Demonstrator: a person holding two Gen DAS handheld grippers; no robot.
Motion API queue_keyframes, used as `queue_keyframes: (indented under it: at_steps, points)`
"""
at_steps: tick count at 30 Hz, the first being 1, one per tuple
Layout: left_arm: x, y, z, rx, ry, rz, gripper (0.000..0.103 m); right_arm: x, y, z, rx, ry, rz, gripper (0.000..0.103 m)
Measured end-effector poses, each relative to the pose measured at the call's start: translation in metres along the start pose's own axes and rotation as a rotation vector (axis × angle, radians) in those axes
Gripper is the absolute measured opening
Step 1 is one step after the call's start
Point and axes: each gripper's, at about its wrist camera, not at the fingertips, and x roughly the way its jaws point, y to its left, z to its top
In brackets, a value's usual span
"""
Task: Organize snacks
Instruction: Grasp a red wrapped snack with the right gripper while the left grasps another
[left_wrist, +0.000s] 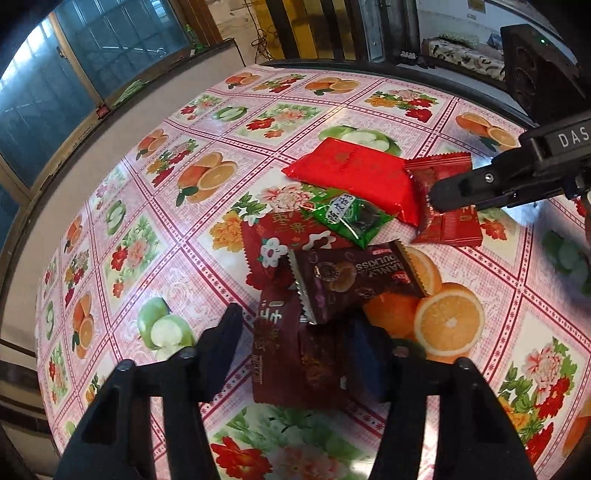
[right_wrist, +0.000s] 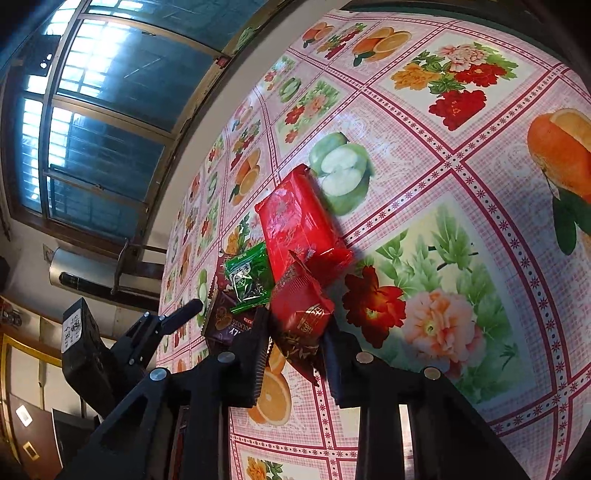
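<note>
Six snack packets were heaped mid-frame, unsorted – a dark red packet (right_wrist: 301, 317) was clamped by the right gripper (right_wrist: 295, 354), a maroon packet (left_wrist: 280, 354) straddled by the left gripper (left_wrist: 295, 354), grip unclear

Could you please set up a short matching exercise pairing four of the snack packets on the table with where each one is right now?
Column one:
1. bright red packet
2. green packet
3. maroon packet
4. dark red foil packet

Column two:
A. between the left tool's fingers
B. clamped in the right tool
C. farthest back, beside a printed apple
D. mid-pile, partly clear wrapper

Pairs: 1-C, 2-D, 3-A, 4-B
</note>
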Motion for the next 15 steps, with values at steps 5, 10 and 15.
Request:
queue_keyframes:
  at_steps: [5,10,15]
  points:
    - [-0.001,-0.009,0.000,-0.081,0.011,0.065,0.037,0.001,0.002,0.000,-0.009,0.006,0.002,0.029]
    - [-0.009,-0.007,-0.011,-0.223,0.060,0.071,0.030,-0.001,0.000,0.001,0.008,0.000,0.018,0.029]
    - [-0.026,-0.002,-0.038,-0.364,0.058,0.070,0.014,-0.004,0.002,0.000,-0.006,-0.001,0.049,0.029]
